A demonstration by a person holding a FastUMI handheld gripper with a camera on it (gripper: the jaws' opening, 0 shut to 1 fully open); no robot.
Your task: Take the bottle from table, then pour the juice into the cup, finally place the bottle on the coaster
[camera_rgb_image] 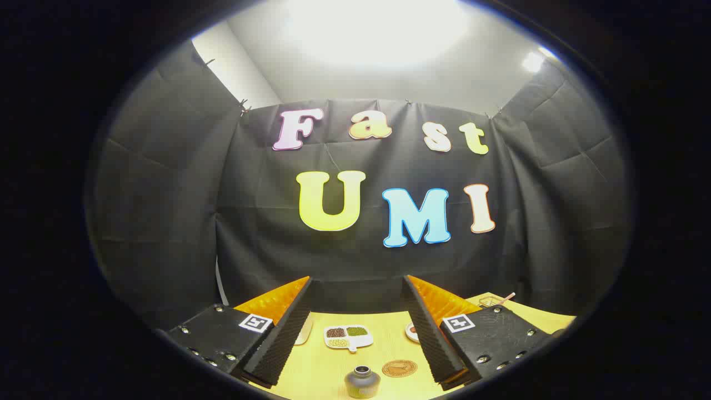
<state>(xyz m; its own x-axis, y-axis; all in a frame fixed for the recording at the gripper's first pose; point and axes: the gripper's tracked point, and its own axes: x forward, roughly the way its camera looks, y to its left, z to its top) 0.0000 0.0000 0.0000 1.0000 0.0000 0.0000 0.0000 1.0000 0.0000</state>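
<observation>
A gripper (355, 333) hangs high over a pale wooden counter (383, 347) in a cloth-walled booth, its two fingers spread wide and holding nothing, with the first step of the job, taking the bottle, not yet done. Going left to right: a small pale dish (304, 332) peeps out from behind the left finger at about nine o'clock of the counter's middle; a white divided tray (348, 337) holding three heaps of dried beans or grains lies between the fingers at twelve o'clock; the dark bottle (362, 382), upright with its mouth open to the camera, stands nearest the gripper at six o'clock, between the fingers and below their tips; a round brown coaster (399, 368) lies just beside the bottle at about two o'clock from it; a white round rim, possibly the cup (412, 332), is half hidden by the right finger at three o'clock. The next move seems to call for a drop and a forward tilt, so that the open fingers straddle the bottle's body before closing.
</observation>
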